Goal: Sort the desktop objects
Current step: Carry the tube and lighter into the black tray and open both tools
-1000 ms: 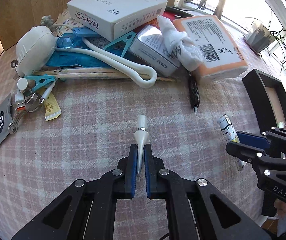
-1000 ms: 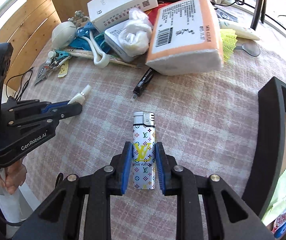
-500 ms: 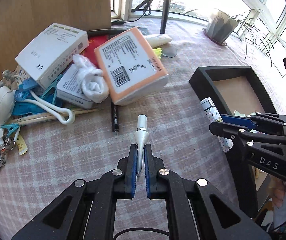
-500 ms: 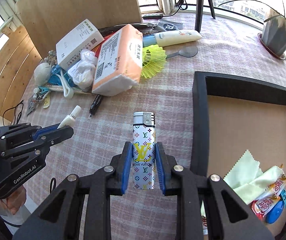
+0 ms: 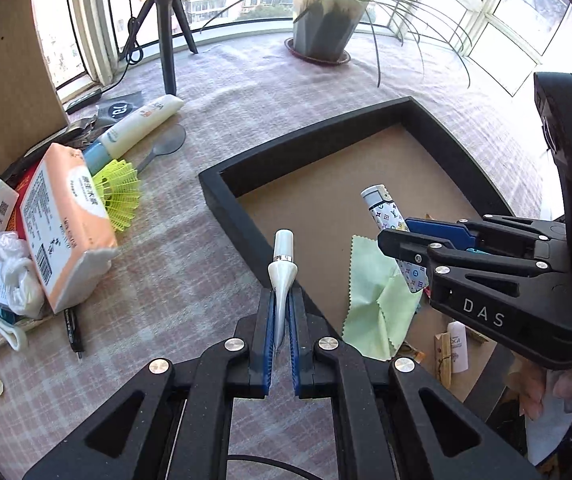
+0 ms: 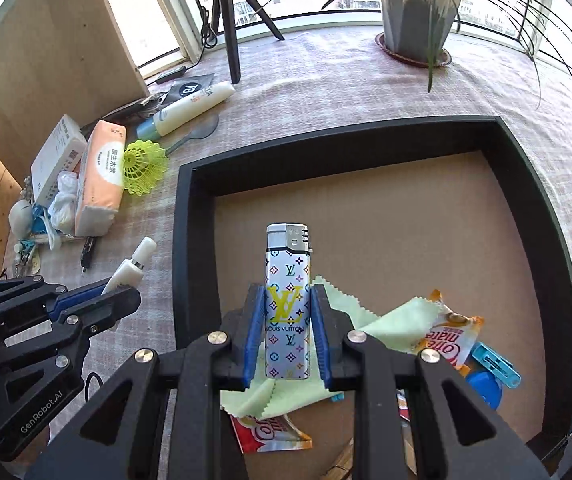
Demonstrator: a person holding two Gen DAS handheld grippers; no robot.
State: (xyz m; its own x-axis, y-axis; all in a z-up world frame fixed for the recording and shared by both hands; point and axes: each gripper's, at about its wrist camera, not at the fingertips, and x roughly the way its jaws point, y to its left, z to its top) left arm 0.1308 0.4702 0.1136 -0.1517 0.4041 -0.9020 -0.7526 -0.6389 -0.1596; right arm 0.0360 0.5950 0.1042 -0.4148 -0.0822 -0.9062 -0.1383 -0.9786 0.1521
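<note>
I am in the carry-and-drop step: both hands are loaded and arriving at the black-rimmed tray with the brown cardboard floor (image 6: 534, 184). My right gripper (image 6: 287, 334) is clenched on the white lighter with coloured monograms and a silver top (image 6: 288, 300), held upright over the tray's near half, above the pale green cloth (image 6: 350, 312) and the orange snack sachet (image 6: 450, 332) lying there. My left gripper (image 5: 281, 330) is clamped tight on the flat tail of a small white tube with a silver collar (image 5: 282, 268), its cap pointing away from me; it hangs over the tray's left wall, with the checked pink tablecloth (image 5: 174, 280) below, not yet inside.

I judge the lighter ready to go: lower it a little toward bare cardboard far of the cloth, then release. The tube needs to travel right, past the rim, before I let go. The two grippers sit near each other, so I would drop one at a time. The pile at the far left, with the orange tissue pack (image 5: 66, 224) and the yellow shuttlecock (image 5: 122, 192), waits.
</note>
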